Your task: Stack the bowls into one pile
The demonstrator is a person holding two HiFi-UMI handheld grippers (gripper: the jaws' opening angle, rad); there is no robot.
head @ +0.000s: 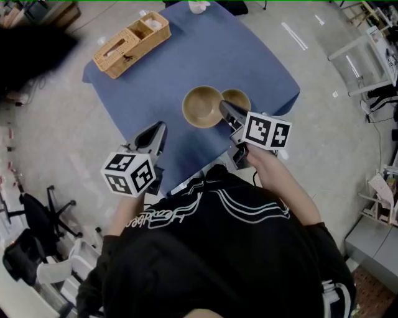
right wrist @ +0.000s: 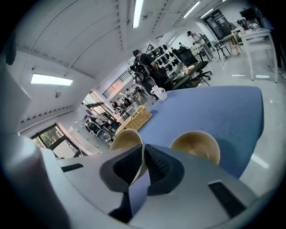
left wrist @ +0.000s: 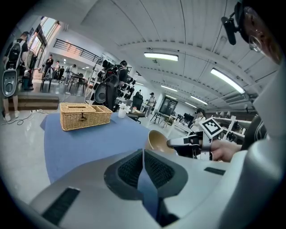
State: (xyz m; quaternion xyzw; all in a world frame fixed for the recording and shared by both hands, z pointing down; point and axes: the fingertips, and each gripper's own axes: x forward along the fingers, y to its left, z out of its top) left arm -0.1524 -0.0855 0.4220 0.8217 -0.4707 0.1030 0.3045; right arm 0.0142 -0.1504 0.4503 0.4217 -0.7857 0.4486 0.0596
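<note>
Two tan bowls are on the blue table [head: 161,81]. The larger bowl [head: 200,107] hangs tilted, a little above the cloth, its near rim pinched by my right gripper [head: 222,107]. In the right gripper view that rim [right wrist: 129,150] runs between the closed pads of the right gripper [right wrist: 143,152]. The smaller bowl [head: 238,98] sits upright just right of it, and shows as the smaller bowl [right wrist: 196,145] beyond the jaws. My left gripper [head: 158,129] hovers over the table's near left part, shut and empty. From the left gripper [left wrist: 143,155] I see the larger bowl [left wrist: 157,141] held by the right gripper [left wrist: 172,143].
A wicker basket [head: 132,42] stands at the table's far left, and a small white object [head: 199,6] at its far edge. A black office chair [head: 37,220] is on the floor at the left. White furniture [head: 367,56] stands at the right.
</note>
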